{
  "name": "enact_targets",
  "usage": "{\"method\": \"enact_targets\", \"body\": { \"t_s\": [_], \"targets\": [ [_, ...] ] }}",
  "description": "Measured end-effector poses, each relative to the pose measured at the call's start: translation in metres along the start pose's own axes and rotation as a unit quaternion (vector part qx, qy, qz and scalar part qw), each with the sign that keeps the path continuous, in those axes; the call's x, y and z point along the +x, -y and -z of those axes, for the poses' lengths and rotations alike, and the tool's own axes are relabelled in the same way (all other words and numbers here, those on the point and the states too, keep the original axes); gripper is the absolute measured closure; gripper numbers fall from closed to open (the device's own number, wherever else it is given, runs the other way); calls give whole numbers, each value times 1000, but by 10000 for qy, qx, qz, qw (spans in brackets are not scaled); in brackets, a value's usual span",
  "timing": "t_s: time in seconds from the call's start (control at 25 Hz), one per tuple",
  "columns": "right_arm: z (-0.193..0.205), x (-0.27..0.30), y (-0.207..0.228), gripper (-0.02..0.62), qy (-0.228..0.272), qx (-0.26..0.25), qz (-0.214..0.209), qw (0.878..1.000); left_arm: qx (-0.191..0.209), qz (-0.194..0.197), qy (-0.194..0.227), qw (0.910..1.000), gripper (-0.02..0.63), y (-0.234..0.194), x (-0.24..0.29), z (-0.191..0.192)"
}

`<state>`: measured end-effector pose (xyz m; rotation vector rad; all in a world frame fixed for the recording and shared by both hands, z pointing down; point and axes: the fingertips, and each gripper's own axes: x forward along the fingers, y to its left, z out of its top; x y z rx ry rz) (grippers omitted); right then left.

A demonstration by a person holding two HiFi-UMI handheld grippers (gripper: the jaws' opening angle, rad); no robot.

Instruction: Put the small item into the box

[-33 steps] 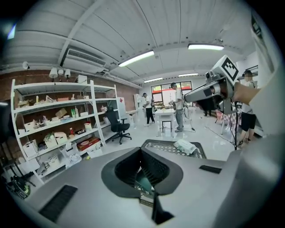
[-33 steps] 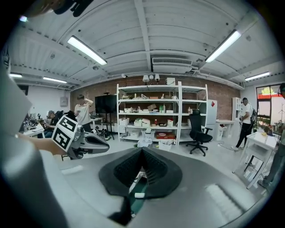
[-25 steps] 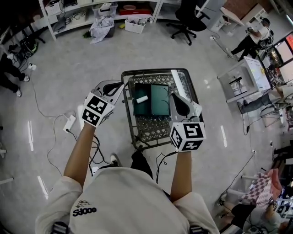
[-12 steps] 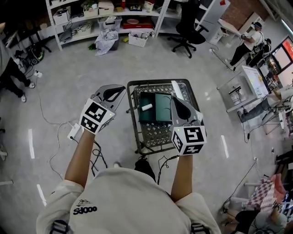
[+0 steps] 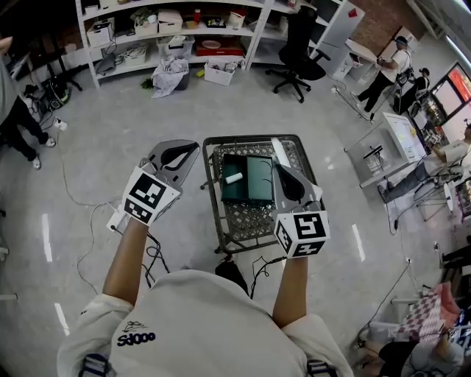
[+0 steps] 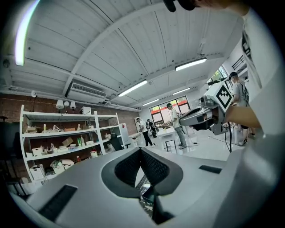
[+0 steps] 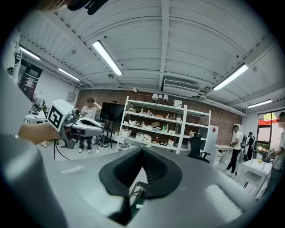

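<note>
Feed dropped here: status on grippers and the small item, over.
Left gripper shut, empty, left of cart. Right gripper shut, empty, over cart's right edge. White cylinder lying on green box. Nothing blocking.

This is looking like a research lab or workshop hall. White open shelving (image 5: pixel 254 22) is running along the far side, carrying boxes (image 5: pixel 171 19) and bins, against a brick wall (image 7: pixel 222 119). People (image 5: pixel 388 68) are standing and working at white desks (image 5: pixel 401 136) with monitors (image 5: pixel 456 81), and a black office chair (image 5: pixel 298 53) is sitting on the polished grey floor (image 5: pixel 96 132), where loose cables (image 5: pixel 77 195) are trailing. Strip lights (image 7: pixel 107 58) are glowing on a white panelled ceiling above a wall air-conditioner (image 7: pixel 180 84).
</note>
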<state>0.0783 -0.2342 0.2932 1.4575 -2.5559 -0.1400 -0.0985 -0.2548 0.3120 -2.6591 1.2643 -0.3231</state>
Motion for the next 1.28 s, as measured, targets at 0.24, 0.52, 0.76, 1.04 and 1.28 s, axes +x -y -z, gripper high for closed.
{"method": "enact_targets", "body": {
  "t_s": [0.24,0.52,0.76,1.04,1.28],
  "targets": [
    [-5,-11,-1,586,103,-3,38,9999,3,-34,-11,10000,600,6,-7,-2],
    [-8,-11,-8,586,55,-68,-97,9999,-4,2,-19,10000,600,9,-8,-4],
    [-7,-12,-14,586,30,-44,-144,9999,-16,24,-45,10000,600,11,-13,-3],
    [-5,-13,-19,586,9,-29,-183,9998,-33,43,-34,10000,600,11,-16,-1],
    [6,-15,-20,586,-48,-1,-194,9998,-60,86,-18,9999,600,15,-15,6]
  ]
}}
